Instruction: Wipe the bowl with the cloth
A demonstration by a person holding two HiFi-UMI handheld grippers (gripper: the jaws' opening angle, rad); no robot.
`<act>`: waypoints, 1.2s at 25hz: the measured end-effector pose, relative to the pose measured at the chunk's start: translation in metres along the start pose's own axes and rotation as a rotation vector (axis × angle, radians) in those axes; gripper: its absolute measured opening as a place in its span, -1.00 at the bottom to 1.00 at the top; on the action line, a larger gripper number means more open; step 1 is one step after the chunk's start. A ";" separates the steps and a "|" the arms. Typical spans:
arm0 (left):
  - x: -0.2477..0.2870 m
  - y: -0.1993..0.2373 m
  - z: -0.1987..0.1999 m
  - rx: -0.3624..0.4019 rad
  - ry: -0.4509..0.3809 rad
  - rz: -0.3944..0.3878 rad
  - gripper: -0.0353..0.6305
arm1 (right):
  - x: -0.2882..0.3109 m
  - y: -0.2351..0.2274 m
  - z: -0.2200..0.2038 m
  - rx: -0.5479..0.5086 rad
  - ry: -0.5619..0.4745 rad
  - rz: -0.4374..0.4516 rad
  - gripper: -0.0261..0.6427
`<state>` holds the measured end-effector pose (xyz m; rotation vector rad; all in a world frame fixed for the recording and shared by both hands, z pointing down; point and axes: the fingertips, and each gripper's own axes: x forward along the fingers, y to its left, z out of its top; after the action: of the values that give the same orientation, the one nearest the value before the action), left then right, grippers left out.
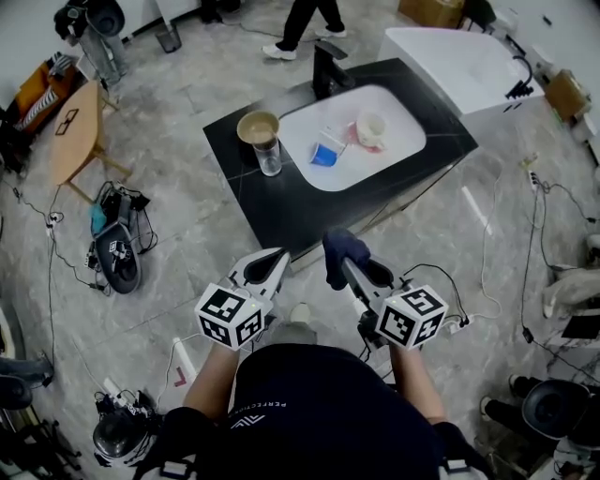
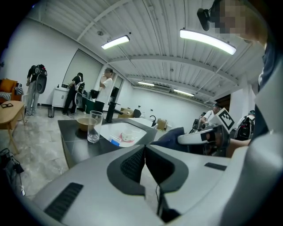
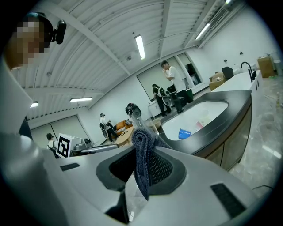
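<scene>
A tan bowl (image 1: 258, 126) stands on the black counter (image 1: 246, 192), at the left of the white sink (image 1: 319, 169), and it also shows far off in the left gripper view (image 2: 83, 123). My right gripper (image 1: 347, 268) is shut on a dark blue cloth (image 1: 341, 249), well short of the counter's near edge. Between its jaws the cloth (image 3: 142, 161) hangs bunched. My left gripper (image 1: 277, 257) is beside it, its jaws (image 2: 145, 151) shut together with nothing in them. Both grippers are well away from the bowl.
A clear glass (image 1: 269, 157) stands just in front of the bowl. In the sink lie a blue cup (image 1: 325, 155) and a pink-white cup (image 1: 371, 129), with a black faucet (image 1: 328, 66) behind. A round wooden table (image 1: 77, 131), floor cables and a walking person (image 1: 305, 23) surround the counter.
</scene>
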<state>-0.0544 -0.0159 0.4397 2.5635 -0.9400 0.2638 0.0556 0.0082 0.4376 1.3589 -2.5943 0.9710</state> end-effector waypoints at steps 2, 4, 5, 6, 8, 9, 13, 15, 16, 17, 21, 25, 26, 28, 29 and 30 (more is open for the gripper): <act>0.004 0.010 0.005 0.000 -0.002 0.000 -0.87 | 0.011 -0.003 0.006 0.007 -0.001 -0.003 -0.68; 0.007 0.019 0.008 -0.009 -0.004 -0.004 -0.87 | 0.022 -0.005 0.010 0.012 0.001 -0.006 -0.68; 0.008 0.023 0.009 -0.014 -0.004 -0.006 -0.87 | 0.026 -0.006 0.012 0.012 0.002 -0.009 -0.67; 0.009 0.027 0.010 -0.019 -0.004 -0.008 -0.87 | 0.031 -0.006 0.014 0.013 0.002 -0.012 -0.68; 0.012 0.034 0.012 -0.022 -0.005 -0.009 -0.87 | 0.039 -0.007 0.017 0.014 0.001 -0.020 -0.68; 0.014 0.037 0.013 -0.025 -0.006 -0.009 -0.87 | 0.042 -0.007 0.018 0.015 0.001 -0.024 -0.68; 0.021 0.046 0.016 -0.040 -0.007 -0.013 -0.87 | 0.050 -0.012 0.019 0.023 0.014 -0.043 -0.68; 0.025 0.046 0.017 -0.043 -0.002 -0.021 -0.87 | 0.052 -0.014 0.021 0.026 0.021 -0.053 -0.68; 0.027 0.047 0.017 -0.043 0.000 -0.023 -0.87 | 0.053 -0.016 0.022 0.027 0.023 -0.056 -0.67; 0.029 0.048 0.017 -0.043 0.002 -0.022 -0.87 | 0.054 -0.018 0.023 0.028 0.024 -0.058 -0.68; 0.033 0.057 0.018 -0.055 0.005 0.008 -0.87 | 0.061 -0.029 0.032 0.031 0.022 -0.057 -0.68; 0.030 0.082 0.026 -0.067 -0.012 0.083 -0.87 | 0.079 -0.044 0.049 0.024 0.014 -0.032 -0.68; 0.030 0.090 0.029 -0.069 -0.017 0.109 -0.87 | 0.084 -0.047 0.054 0.019 0.014 -0.021 -0.68; 0.032 0.106 0.034 -0.073 -0.024 0.164 -0.87 | 0.096 -0.052 0.064 0.005 0.021 0.008 -0.68; 0.034 0.113 0.037 -0.076 -0.027 0.189 -0.87 | 0.102 -0.055 0.070 -0.001 0.027 0.023 -0.68; 0.037 0.118 0.040 -0.079 -0.030 0.210 -0.87 | 0.107 -0.060 0.075 -0.005 0.033 0.036 -0.68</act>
<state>-0.1017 -0.1369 0.4501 2.4052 -1.2082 0.2420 0.0524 -0.1354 0.4423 1.2874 -2.6042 0.9823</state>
